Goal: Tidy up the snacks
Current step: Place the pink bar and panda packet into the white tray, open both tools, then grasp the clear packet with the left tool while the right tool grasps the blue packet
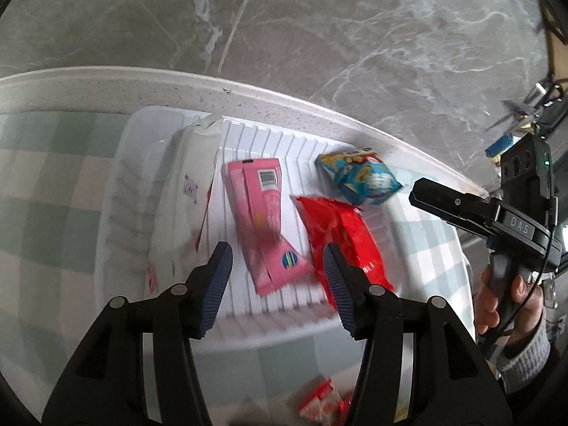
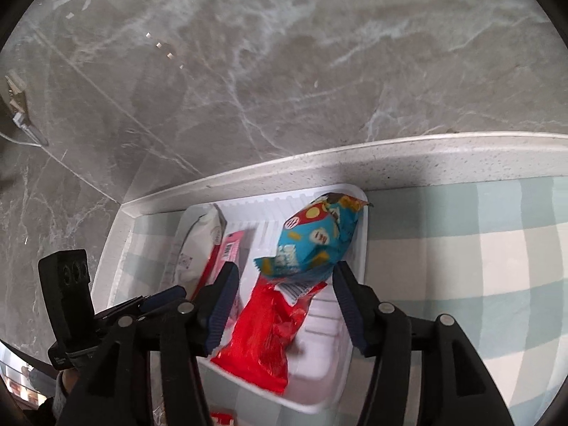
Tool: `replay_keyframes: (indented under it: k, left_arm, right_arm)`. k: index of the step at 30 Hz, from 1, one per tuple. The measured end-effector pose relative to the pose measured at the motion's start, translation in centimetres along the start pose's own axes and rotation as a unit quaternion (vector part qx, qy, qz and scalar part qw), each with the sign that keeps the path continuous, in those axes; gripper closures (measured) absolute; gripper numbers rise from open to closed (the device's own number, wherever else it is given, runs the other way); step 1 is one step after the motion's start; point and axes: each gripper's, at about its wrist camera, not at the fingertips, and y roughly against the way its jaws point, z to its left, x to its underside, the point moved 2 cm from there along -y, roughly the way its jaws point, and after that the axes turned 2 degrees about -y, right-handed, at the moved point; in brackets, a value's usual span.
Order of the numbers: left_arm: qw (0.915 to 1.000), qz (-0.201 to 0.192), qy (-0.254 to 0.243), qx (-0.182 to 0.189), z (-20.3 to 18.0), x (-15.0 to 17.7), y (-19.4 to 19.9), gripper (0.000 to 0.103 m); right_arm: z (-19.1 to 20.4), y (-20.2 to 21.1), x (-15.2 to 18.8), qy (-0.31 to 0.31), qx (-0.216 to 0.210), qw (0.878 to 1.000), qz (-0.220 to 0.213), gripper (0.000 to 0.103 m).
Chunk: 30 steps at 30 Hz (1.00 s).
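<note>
A white ribbed tray (image 1: 248, 135) sits on a checked cloth (image 1: 53, 163) over the counter (image 1: 106, 85), close to the counter's far edge, with grey marbled floor (image 1: 319, 28) beyond.

Seen from the left wrist, four snack packets lie in the tray: a white packet (image 1: 188, 191) along the 9 o'clock side, a pink packet (image 1: 264, 223) in the middle, a red packet (image 1: 340, 238) just beside it at 3 o'clock, and a blue packet (image 1: 362, 177) at the 1 o'clock corner. The left hand-held gripper (image 1: 278, 266) hovers over the near end of the pink packet with its jaws partly open. The packet lies between the pads, but neither pad presses on it; the right pad overlaps the red packet's near edge in this view. Another red-and-white packet (image 1: 323, 404) lies on the cloth at 6 o'clock, below the gripper, blurred.

From the right wrist, the right hand-held gripper (image 2: 284, 291) is likewise partly open and holds nothing. The blue packet (image 2: 316, 241) sits just ahead at 12 o'clock between the fingertips, and the red packet (image 2: 266, 333) lies under the gap. I cannot tell whether the right pad touches the blue packet. A hand (image 1: 504, 301) in a grey sleeve (image 1: 525, 351) grips the right gripper's handle at 3 o'clock in the left view.
</note>
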Motion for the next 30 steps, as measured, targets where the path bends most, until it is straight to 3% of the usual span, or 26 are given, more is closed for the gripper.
replay_keyframes:
  k: [7, 16, 25, 30]
  left_arm:
    - [0.9992, -0.013, -0.034, -0.016, -1.5, 3.5, 5.4, 0.050]
    - [0.9974, 0.006, -0.058, -0.042, -2.1, 10.0, 9.9, 0.049]
    - [0.9913, 0.046, -0.075, -0.098, 0.0, 16.7, 11.2, 0.049]
    - [0.9874, 0.069, -0.081, -0.117, 1.5, 18.8, 10.7, 0.049]
  right_arm:
    - [0.4, 4.4, 3.4, -0.006, -0.017, 1.000, -0.016, 0.040]
    - [1.4, 8.4, 11.3, 0.000, -0.023, 1.000, -0.004, 0.037]
    - [2.5, 8.1, 18.4, 0.022, -0.021, 0.998, 0.046, 0.037]
    - [3.8, 8.0, 21.3, 0.055, -0.022, 0.996, 0.072, 0.037]
